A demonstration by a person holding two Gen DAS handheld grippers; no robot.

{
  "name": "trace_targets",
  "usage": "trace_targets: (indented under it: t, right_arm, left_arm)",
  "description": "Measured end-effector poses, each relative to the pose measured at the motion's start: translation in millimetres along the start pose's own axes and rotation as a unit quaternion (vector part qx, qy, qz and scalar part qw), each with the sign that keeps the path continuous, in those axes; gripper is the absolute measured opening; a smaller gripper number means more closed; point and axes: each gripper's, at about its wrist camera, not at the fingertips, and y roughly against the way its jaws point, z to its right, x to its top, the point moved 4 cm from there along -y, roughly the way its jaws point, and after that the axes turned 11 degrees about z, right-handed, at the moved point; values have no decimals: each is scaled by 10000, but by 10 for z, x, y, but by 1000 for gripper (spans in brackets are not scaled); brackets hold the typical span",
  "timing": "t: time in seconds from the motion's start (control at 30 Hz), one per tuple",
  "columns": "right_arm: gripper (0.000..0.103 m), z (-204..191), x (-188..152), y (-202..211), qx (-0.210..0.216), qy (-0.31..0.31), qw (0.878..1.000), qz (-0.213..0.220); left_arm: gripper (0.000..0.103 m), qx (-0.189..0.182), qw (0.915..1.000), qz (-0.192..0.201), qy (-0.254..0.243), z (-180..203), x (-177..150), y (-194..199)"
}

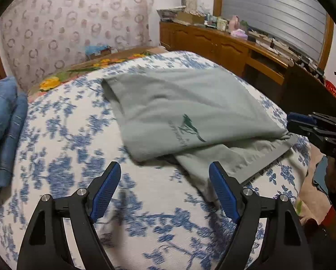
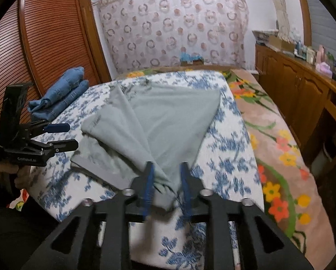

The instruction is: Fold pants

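Grey-green pants [image 1: 190, 112] lie folded over on the blue-flowered bed cover [image 1: 66, 135], a waistband edge showing under the top layer. My left gripper [image 1: 164, 180] hovers open just in front of the pants' near edge, with nothing between its blue pads. In the right wrist view the pants [image 2: 168, 123] run away from my right gripper [image 2: 166, 164]. Its jaws stand a little apart, and a bunched corner of the pants sits loosely between the pads. The left gripper [image 2: 73, 135] appears at the left of that view, held by a hand. The right gripper [image 1: 290, 123] shows at the pants' right corner.
Folded blue jeans [image 2: 62, 94] rest at the bed's far left corner. A flowered blanket [image 2: 280, 146] covers the bed to the right of the cover. A wooden cabinet [image 1: 213, 42] with clutter lines the right wall, and a louvred wardrobe [image 2: 44, 33] stands at the left.
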Motion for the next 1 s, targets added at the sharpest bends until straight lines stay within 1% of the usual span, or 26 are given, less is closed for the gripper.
trace_targets:
  t: [0.03, 0.07, 0.17, 0.33, 0.57, 0.73, 0.83, 1.0]
  right_arm:
    - [39, -33, 34, -5, 43, 40, 10000, 41]
    - [40, -63, 54, -19, 73, 72, 9999, 55]
    - [40, -184, 121, -82, 226, 177, 9996, 57]
    - [40, -445, 141, -255, 534, 521, 9972, 43]
    - [40, -705, 231, -578, 933, 846, 9920, -125]
    - [40, -764, 298, -785, 1175, 953, 9881, -263]
    - [40, -805, 351, -904, 1252, 1079, 9856, -354]
    - [40, -893, 316, -1091, 1458, 1290, 9785, -675]
  left_arm:
    - [81, 35, 10000, 26, 7, -39, 7, 32]
    - [81, 75, 10000, 44, 17, -82, 9, 59]
    - [81, 157, 9998, 66, 85, -196, 10, 99]
    - [81, 303, 9992, 65, 238, -372, -43, 129]
    - [81, 476, 9982, 116, 354, -567, -81, 197]
    - [81, 556, 9974, 190, 428, -675, -92, 261]
    - [81, 596, 9969, 214, 459, -727, -108, 295]
    - [81, 635, 9964, 218, 518, -795, -139, 315]
